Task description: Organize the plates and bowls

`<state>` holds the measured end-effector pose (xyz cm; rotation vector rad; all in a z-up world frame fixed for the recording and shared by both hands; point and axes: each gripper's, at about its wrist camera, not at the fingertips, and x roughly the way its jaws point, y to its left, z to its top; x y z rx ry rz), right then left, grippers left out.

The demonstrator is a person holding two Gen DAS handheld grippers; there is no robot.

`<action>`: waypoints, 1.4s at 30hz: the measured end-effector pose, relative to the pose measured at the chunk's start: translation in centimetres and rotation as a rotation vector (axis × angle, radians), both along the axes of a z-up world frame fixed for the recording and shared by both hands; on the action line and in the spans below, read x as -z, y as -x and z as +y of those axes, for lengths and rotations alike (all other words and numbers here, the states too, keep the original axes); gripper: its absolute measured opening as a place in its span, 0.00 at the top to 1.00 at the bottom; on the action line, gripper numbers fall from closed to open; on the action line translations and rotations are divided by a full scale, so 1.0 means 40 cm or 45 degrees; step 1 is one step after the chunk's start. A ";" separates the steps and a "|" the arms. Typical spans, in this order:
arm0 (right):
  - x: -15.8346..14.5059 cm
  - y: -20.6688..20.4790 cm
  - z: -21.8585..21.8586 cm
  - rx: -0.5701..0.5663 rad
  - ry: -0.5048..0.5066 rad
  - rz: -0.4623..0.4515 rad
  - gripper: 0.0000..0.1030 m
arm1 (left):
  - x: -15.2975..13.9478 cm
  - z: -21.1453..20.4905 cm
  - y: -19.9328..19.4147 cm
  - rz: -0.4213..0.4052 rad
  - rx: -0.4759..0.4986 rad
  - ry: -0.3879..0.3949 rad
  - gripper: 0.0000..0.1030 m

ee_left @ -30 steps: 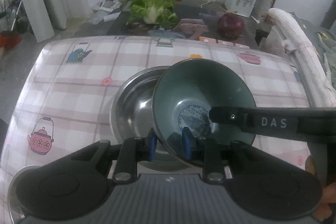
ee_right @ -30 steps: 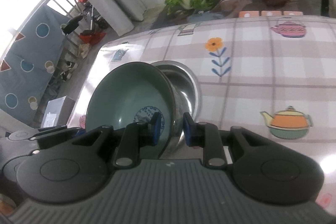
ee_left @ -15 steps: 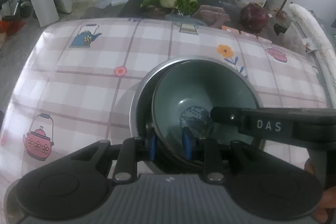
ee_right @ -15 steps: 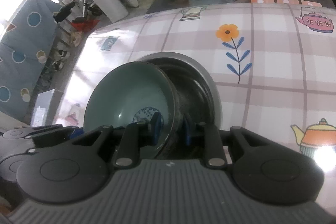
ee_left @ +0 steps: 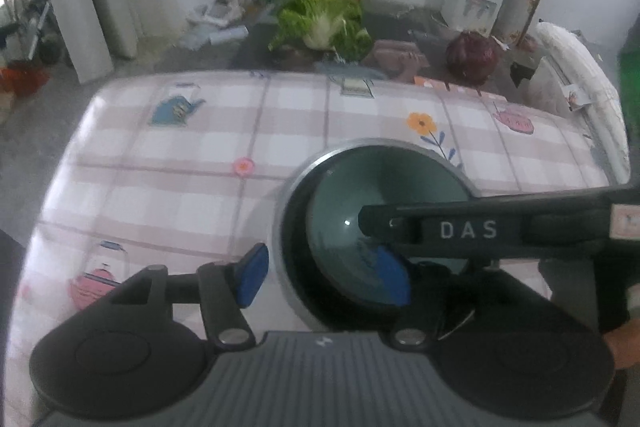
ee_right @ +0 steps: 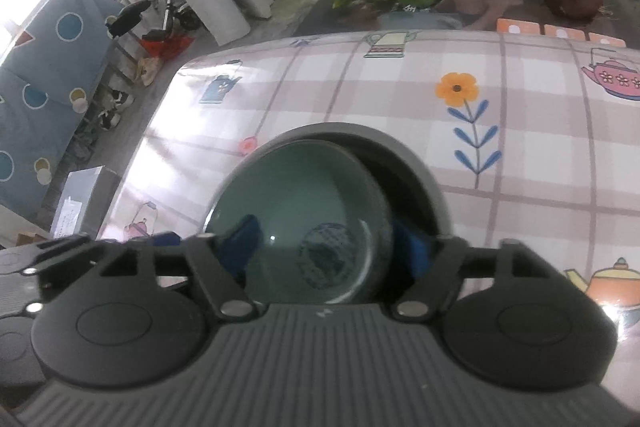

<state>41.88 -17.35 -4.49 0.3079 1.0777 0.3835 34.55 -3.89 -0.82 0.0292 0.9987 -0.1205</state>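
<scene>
The green bowl (ee_left: 348, 203) is sitting inside the steel bowl (ee_left: 292, 187) on the table (ee_left: 180, 155). Both claws, left (ee_left: 324, 279) and right (ee_right: 328, 247), have just been opening, pads straddling the green bowl's rim without pressing. "DAS" is showing on the right claw's finger.

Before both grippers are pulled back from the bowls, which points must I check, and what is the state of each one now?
1. Green bowl sits inside the steel bowl: ok.
2. Left gripper has let go: ok; its jaws have just been opening, and the pads stand apart on either side of the rims.
3. Right gripper has let go: ok; its jaws have just been opening, and the pads stand clear of the green bowl's wall.
4. Green bowl rests level: cannot tell; in the right wrist view it sits off-centre.
5. Steel bowl stands away from the edges of the table: ok.
</scene>
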 end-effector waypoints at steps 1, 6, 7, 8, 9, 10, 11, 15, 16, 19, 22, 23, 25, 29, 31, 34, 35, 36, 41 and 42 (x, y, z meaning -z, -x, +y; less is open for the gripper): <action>-0.004 -0.001 0.003 0.004 0.001 0.008 0.19 | -0.008 0.005 0.005 -0.005 -0.003 -0.005 0.39; -0.010 -0.031 0.003 0.058 -0.025 0.114 0.14 | -0.037 0.062 0.042 -0.016 -0.064 0.016 0.35; -0.012 -0.038 0.001 0.068 -0.025 0.140 0.11 | -0.038 0.077 0.049 -0.015 -0.076 0.022 0.35; -0.014 -0.045 0.000 0.081 -0.014 0.160 0.09 | -0.042 0.091 0.059 -0.015 -0.089 0.031 0.35; -0.019 -0.053 -0.002 0.090 0.005 0.175 0.08 | -0.046 0.108 0.071 -0.016 -0.101 0.040 0.35; -0.023 -0.060 -0.001 0.081 0.003 0.198 0.08 | -0.051 0.124 0.083 -0.017 -0.112 0.049 0.35; -0.025 -0.068 -0.004 0.087 -0.003 0.226 0.08 | -0.055 0.140 0.095 -0.018 -0.120 0.055 0.34; -0.053 -0.072 -0.028 0.194 -0.083 0.262 0.07 | -0.079 0.200 0.156 -0.036 -0.157 0.081 0.31; -0.063 -0.065 -0.032 0.214 -0.106 0.255 0.07 | -0.085 0.212 0.170 -0.045 -0.163 0.084 0.31; -0.099 -0.028 -0.039 0.235 -0.144 0.216 0.07 | -0.109 0.250 0.228 -0.073 -0.171 0.101 0.28; -0.154 0.049 -0.040 0.205 -0.147 0.122 0.07 | -0.140 0.291 0.300 -0.126 -0.156 0.124 0.23; -0.175 0.082 -0.039 0.193 -0.131 0.084 0.07 | -0.148 0.301 0.320 -0.148 -0.152 0.125 0.20; -0.222 0.167 -0.032 0.157 -0.071 -0.018 0.03 | -0.166 0.326 0.372 -0.206 -0.151 0.121 0.15; -0.290 0.342 -0.008 0.107 0.077 -0.205 0.01 | -0.176 0.370 0.473 -0.283 -0.149 0.143 0.11; -0.309 0.435 0.009 0.092 0.141 -0.285 0.01 | -0.171 0.387 0.515 -0.295 -0.138 0.175 0.10; -0.312 0.555 0.040 0.088 0.240 -0.357 0.01 | -0.148 0.406 0.574 -0.290 -0.118 0.218 0.08; -0.309 0.589 0.052 0.100 0.276 -0.371 0.01 | -0.139 0.414 0.592 -0.286 -0.121 0.235 0.08; -0.305 0.621 0.070 0.120 0.319 -0.392 0.01 | -0.128 0.422 0.610 -0.282 -0.122 0.254 0.08; -0.279 0.765 0.182 0.185 0.539 -0.556 0.01 | -0.075 0.456 0.677 -0.267 -0.124 0.291 0.06; -0.273 0.785 0.203 0.189 0.571 -0.575 0.01 | -0.065 0.463 0.688 -0.275 -0.130 0.282 0.06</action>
